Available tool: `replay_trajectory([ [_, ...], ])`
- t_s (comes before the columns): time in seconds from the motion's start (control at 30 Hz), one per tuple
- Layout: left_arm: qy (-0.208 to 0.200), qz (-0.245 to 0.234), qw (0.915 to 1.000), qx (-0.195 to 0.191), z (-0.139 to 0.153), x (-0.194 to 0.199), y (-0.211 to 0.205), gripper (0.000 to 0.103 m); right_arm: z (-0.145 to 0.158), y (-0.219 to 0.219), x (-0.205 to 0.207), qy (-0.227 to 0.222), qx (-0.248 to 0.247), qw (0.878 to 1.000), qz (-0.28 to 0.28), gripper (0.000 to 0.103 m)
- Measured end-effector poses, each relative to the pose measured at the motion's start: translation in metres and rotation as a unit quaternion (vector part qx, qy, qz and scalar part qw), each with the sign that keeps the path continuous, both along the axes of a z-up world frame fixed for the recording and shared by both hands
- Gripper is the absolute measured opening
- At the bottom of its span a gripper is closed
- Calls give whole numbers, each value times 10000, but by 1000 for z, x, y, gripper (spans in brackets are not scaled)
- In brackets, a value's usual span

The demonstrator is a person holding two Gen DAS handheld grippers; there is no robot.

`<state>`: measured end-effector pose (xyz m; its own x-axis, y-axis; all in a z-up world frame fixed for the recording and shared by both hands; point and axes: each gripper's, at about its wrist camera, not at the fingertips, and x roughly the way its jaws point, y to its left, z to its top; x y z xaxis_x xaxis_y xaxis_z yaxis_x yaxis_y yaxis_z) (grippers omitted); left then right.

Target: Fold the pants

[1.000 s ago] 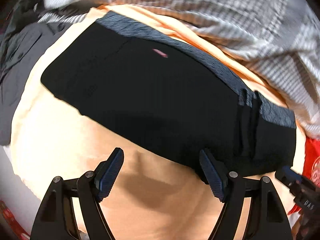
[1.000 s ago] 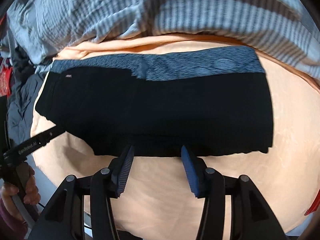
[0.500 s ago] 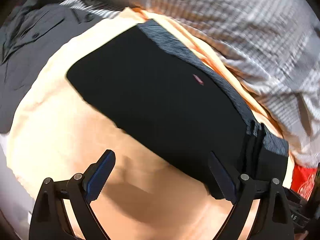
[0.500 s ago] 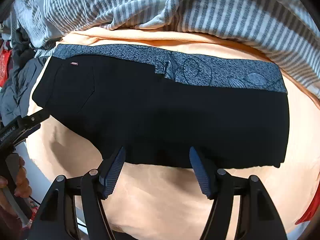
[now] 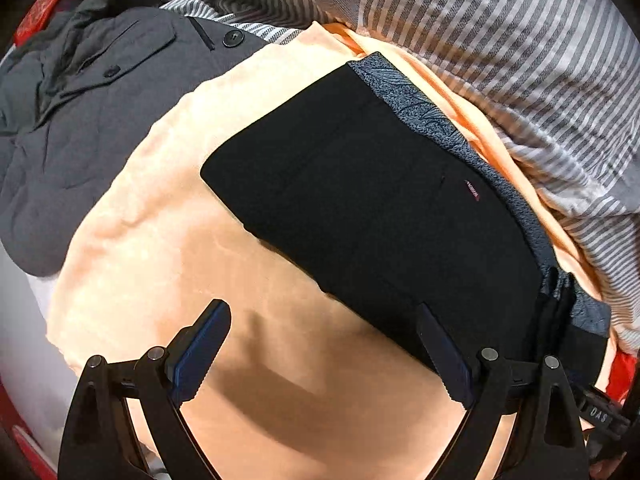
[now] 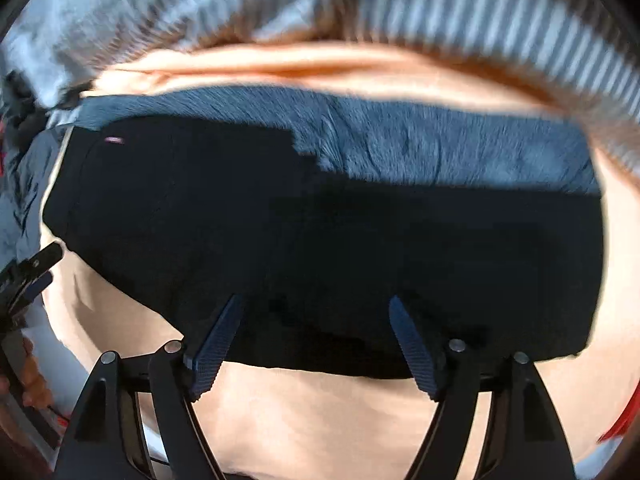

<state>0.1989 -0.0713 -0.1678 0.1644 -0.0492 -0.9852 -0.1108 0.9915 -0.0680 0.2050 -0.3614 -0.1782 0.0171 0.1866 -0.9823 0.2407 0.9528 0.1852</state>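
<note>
The black pants (image 5: 372,208) lie folded in a long flat strip on the peach sheet (image 5: 168,248), with a grey-blue patterned band (image 5: 424,120) along the far edge. My left gripper (image 5: 324,340) is open and empty near the strip's near edge, right finger over the cloth. In the right wrist view the pants (image 6: 320,232) fill the middle. My right gripper (image 6: 316,332) is open and empty, fingertips over the near edge. The left gripper (image 6: 30,276) shows at that view's left edge.
A striped grey-white blanket (image 5: 500,40) lies bunched behind the pants. A dark grey buttoned jacket (image 5: 72,100) lies at the left. Something red (image 5: 624,372) shows at the right edge of the sheet.
Both grippers have opened wider. The left view has swung left and now takes in the jacket. The right gripper has moved closer, its fingertips now over the pants' near edge.
</note>
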Motion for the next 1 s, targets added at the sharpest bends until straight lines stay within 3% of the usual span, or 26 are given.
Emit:
replay_trajectory([
  [0.47,-25,30,9998,-194,0,2,1,94,15,23,3,-81,-243,9989,391,80],
  [0.67,-59,432,9967,-684,-3,3,21,94,32,49,3,-534,-618,9941,713,80],
  [0.9,-47,777,9911,-1083,-11,5,43,94,20,86,13,-561,-238,9921,1099,79],
  [1.0,14,929,9842,-1504,-23,7,48,94,9,91,15,-449,45,9930,1094,65],
])
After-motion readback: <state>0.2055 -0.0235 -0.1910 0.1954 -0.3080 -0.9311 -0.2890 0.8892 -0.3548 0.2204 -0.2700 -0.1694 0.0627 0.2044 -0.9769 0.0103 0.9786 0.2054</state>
